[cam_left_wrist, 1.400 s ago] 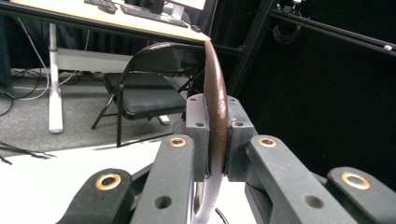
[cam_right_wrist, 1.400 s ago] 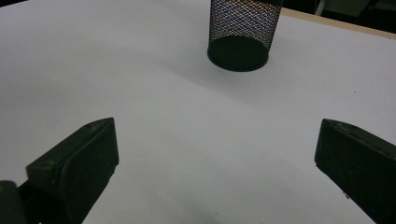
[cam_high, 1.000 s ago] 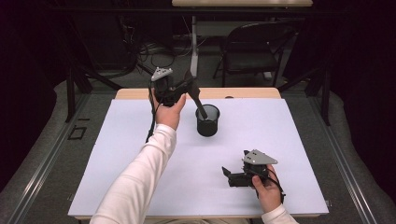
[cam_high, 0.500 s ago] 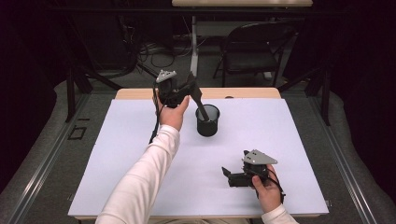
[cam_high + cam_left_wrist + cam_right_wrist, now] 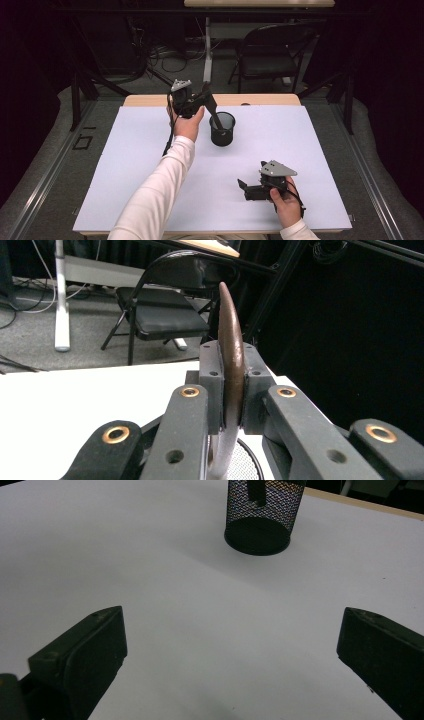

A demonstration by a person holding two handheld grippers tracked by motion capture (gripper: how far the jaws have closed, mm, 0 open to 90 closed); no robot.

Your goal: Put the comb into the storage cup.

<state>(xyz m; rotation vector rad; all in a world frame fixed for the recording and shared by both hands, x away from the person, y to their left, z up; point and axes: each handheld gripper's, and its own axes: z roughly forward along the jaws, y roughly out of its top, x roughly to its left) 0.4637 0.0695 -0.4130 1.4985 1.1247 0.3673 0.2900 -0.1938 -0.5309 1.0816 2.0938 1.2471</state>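
Left hand-held gripper (image 5: 206, 99) above white table (image 5: 125, 170).

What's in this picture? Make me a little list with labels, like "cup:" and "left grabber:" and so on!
cup: black mesh cup, upright on the white table
tool: dark flat-handled utensil, lower end inside the cup
left grabber: left gripper, shut on the utensil's handle, held above the cup
right grabber: right gripper, jaws wide open, nothing between them, low over the table near the front edge
behind the table: folding chair
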